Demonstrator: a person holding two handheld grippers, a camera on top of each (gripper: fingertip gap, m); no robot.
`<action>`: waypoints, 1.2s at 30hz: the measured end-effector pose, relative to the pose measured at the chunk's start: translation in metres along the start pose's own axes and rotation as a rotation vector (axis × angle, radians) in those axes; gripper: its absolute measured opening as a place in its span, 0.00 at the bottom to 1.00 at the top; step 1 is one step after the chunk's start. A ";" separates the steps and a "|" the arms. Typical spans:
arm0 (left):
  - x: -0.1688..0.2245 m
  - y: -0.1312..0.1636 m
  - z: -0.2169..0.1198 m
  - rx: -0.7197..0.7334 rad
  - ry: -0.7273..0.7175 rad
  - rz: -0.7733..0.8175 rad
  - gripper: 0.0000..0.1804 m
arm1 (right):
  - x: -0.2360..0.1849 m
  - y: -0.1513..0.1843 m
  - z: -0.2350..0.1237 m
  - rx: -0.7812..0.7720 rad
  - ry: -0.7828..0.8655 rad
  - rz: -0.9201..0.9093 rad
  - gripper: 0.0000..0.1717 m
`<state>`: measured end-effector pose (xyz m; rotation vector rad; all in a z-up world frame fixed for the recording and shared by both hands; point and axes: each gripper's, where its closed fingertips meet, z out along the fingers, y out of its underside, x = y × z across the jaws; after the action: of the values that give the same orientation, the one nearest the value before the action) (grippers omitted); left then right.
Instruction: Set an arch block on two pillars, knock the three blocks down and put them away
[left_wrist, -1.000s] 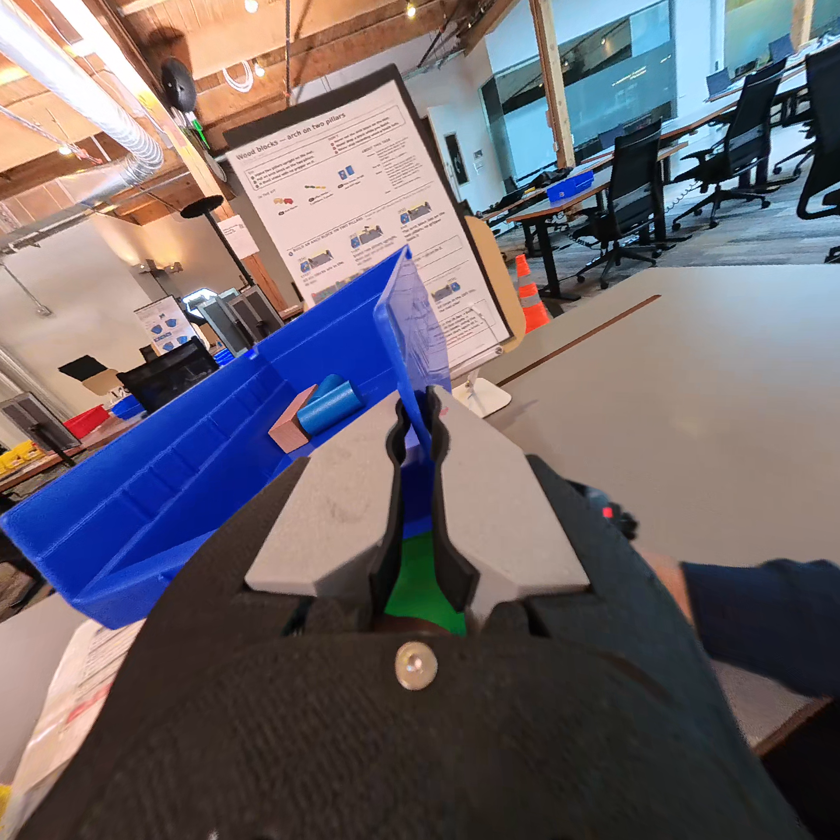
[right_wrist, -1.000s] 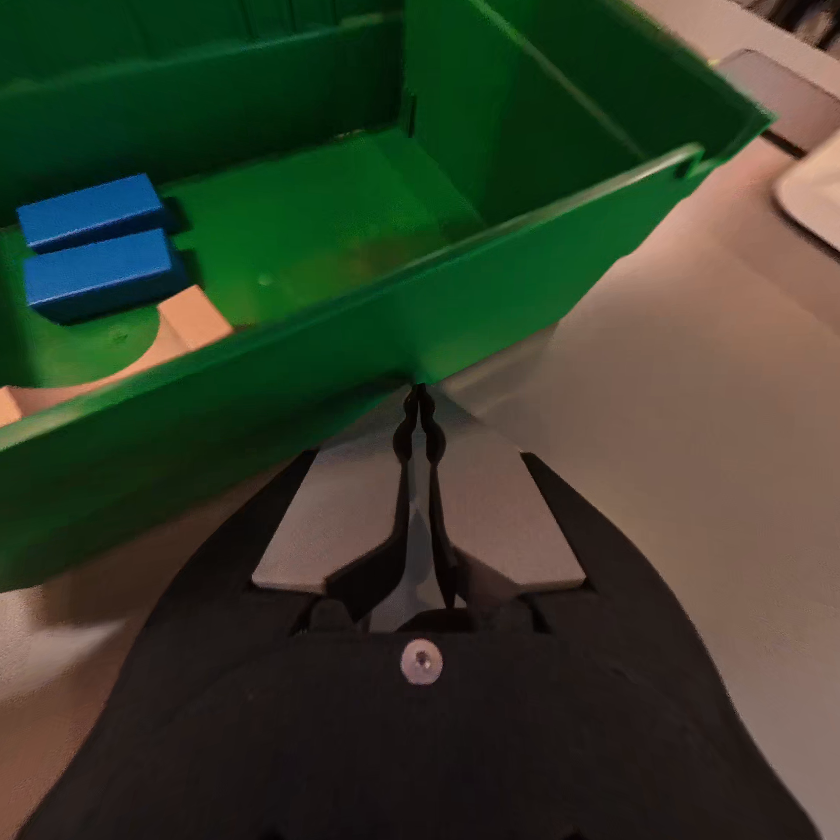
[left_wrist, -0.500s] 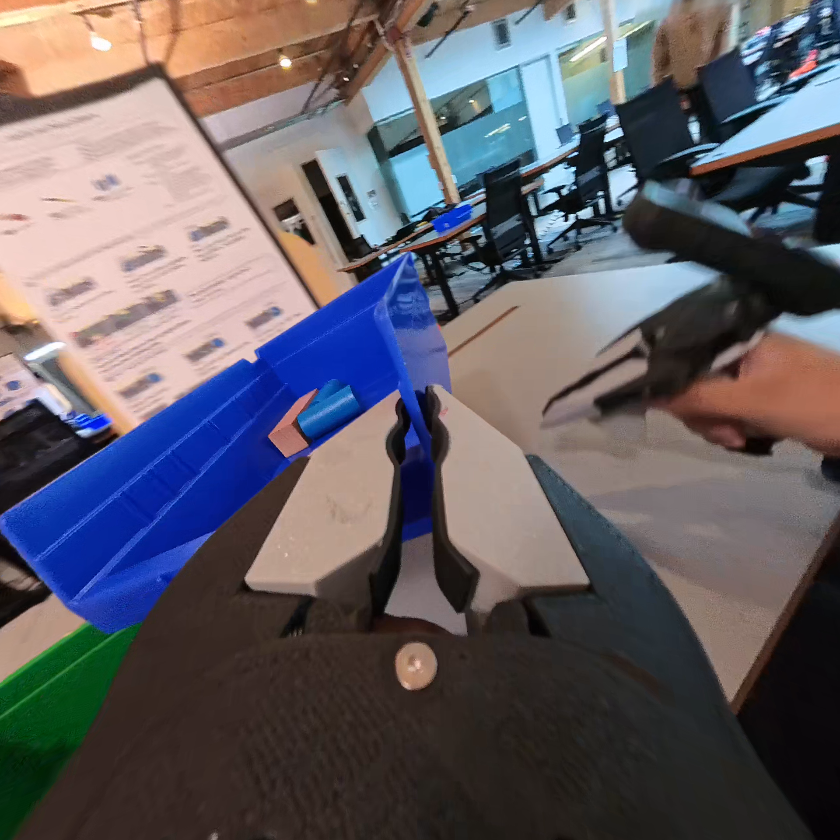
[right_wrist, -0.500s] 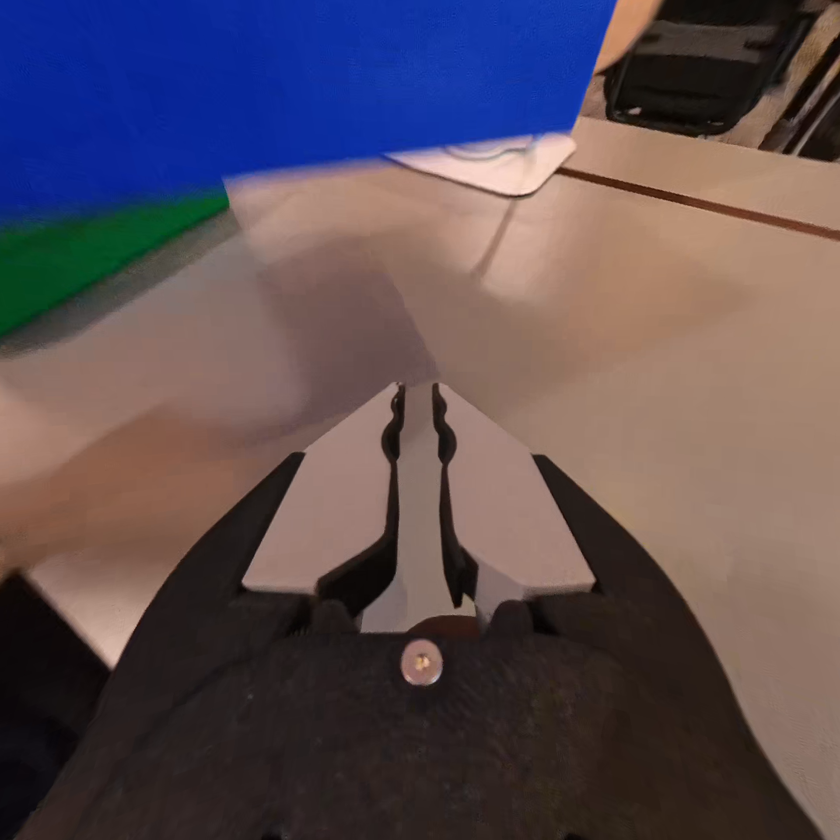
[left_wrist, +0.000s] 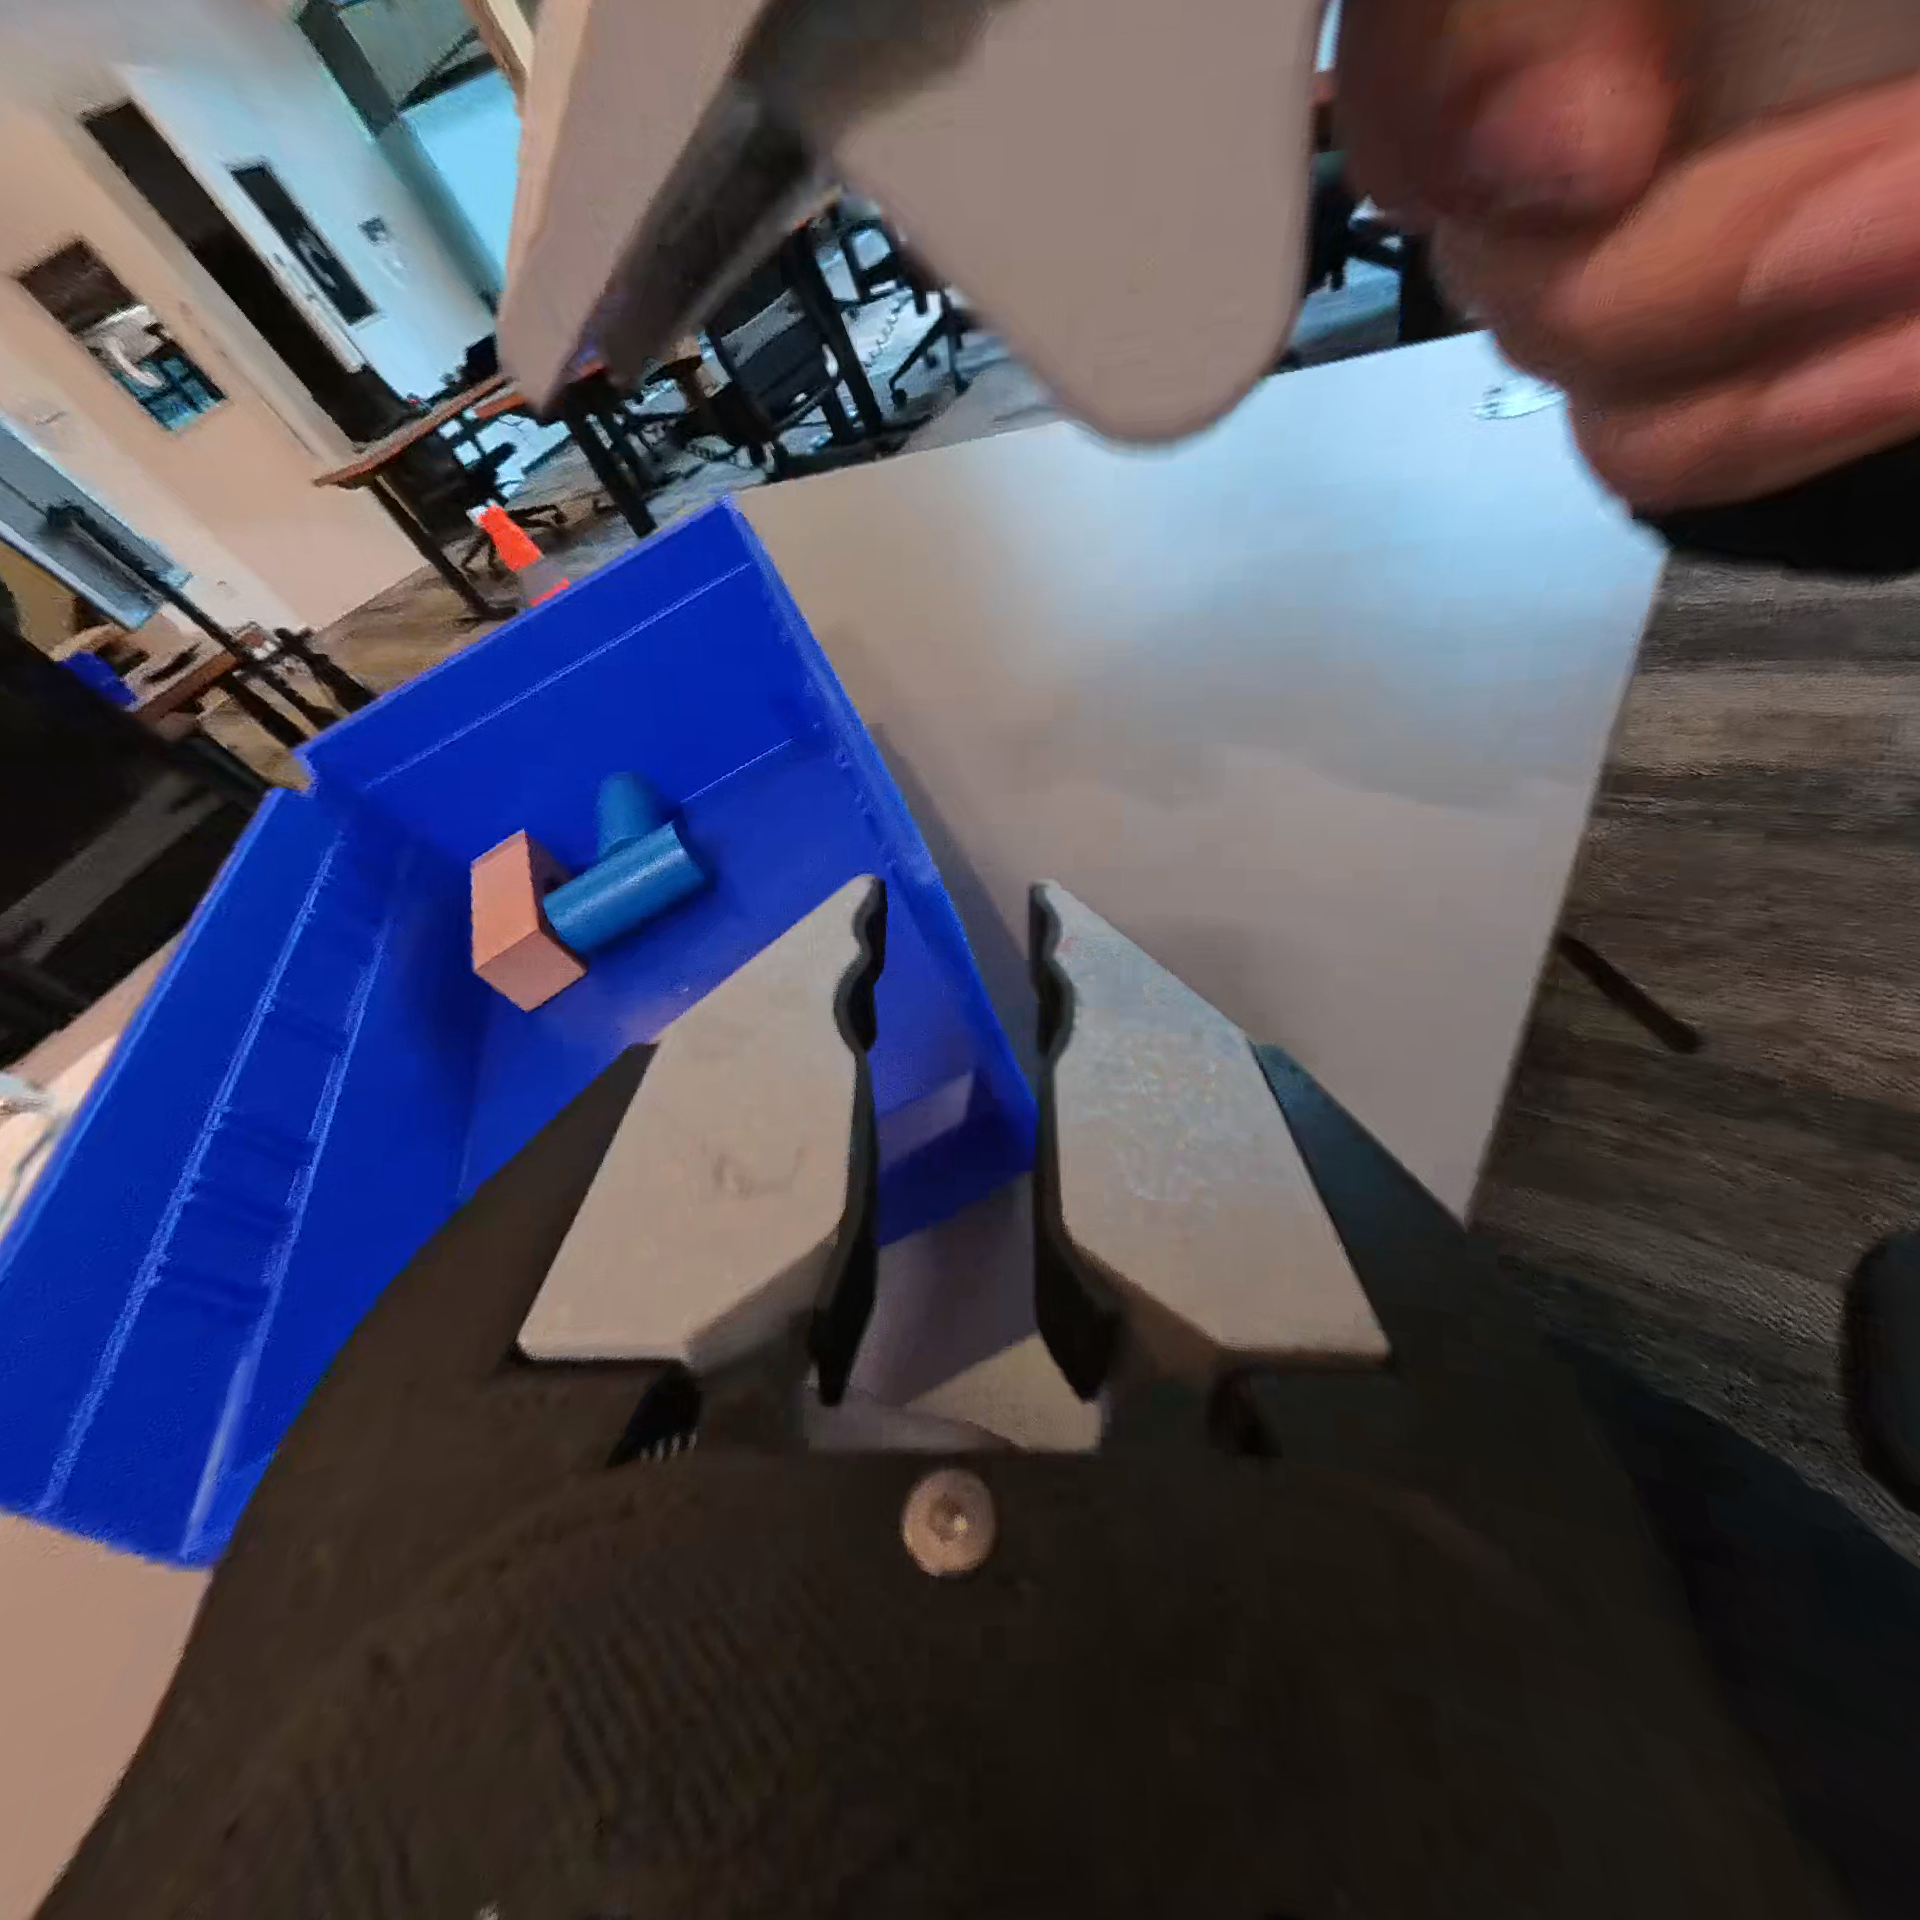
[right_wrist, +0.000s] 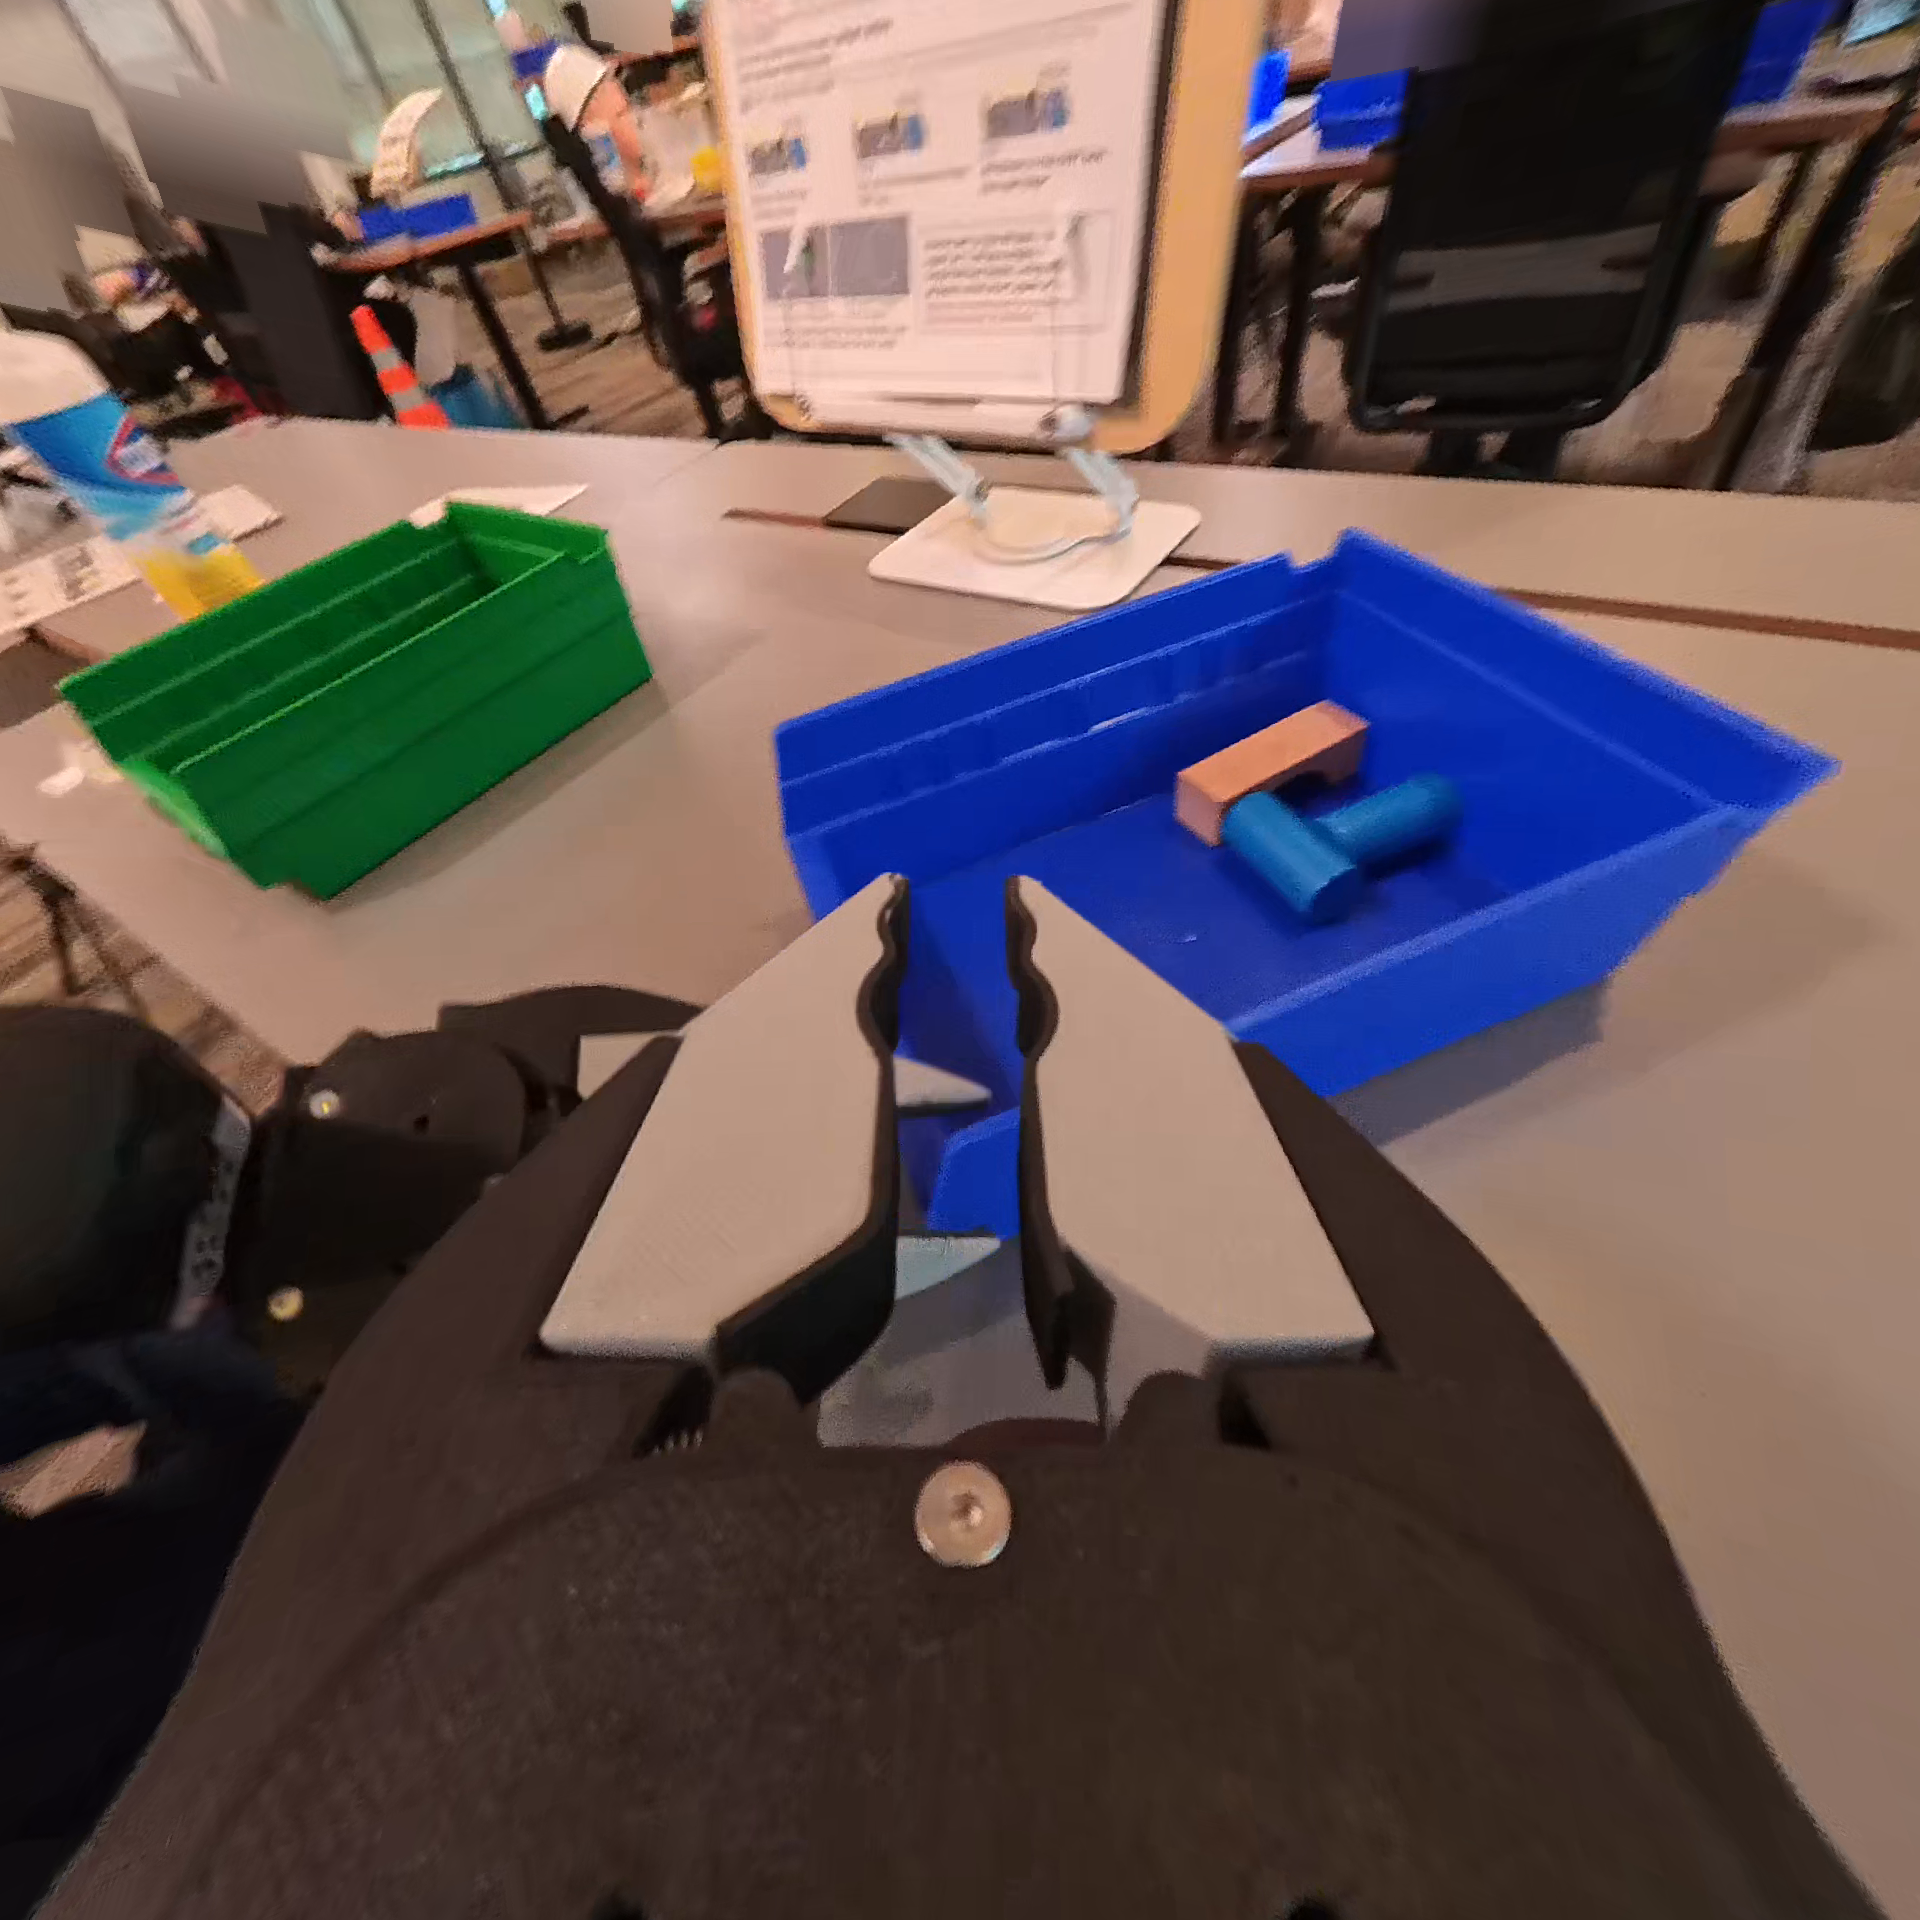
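A blue bin (left_wrist: 208, 1143) holds a tan arch block (left_wrist: 509, 914) and two blue cylinder pillars (left_wrist: 623, 899) lying against it. My left gripper (left_wrist: 956, 914) is open. The bin's near corner wall stands between its fingers, with a gap on each side. In the right wrist view the same bin (right_wrist: 1039, 707), arch block (right_wrist: 1273, 758) and pillars (right_wrist: 1288, 857) show. My right gripper (right_wrist: 956, 904) is open and empty above the bin's near corner. It appears blurred at the top of the left wrist view (left_wrist: 831, 208), held by a hand (left_wrist: 1662, 260).
A green bin (right_wrist: 364, 707) stands to the left on the grey table (right_wrist: 623, 883). An instruction sheet on a stand (right_wrist: 956, 208) is behind the blue bin, and a bottle (right_wrist: 104, 457) at far left. The table's edge (left_wrist: 1558, 883) drops to the floor at the right. The left gripper's tips are roughly 9 centimeters from the right gripper's.
My left gripper was shut on the blue bin's wall and has opened off it. My right gripper opened and swung from the green bin to above the blue bin.
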<state>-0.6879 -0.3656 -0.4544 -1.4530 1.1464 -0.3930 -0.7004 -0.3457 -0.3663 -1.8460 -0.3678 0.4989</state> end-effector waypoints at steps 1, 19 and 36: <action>0.000 -0.003 -0.011 0.002 0.013 -0.016 0.18 | -0.010 0.004 0.003 -0.023 -0.032 -0.014 0.10; -0.212 0.169 -0.315 -0.276 -0.518 -0.358 0.42 | 0.047 0.129 0.049 -0.652 0.271 -0.123 0.00; -0.271 0.232 -0.329 -0.410 -0.760 -0.310 0.06 | 0.067 0.098 0.109 -0.363 0.377 -0.200 0.19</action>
<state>-1.1670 -0.2930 -0.4775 -1.9110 0.3919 0.2056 -0.6974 -0.2560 -0.5000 -2.1711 -0.3973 -0.0629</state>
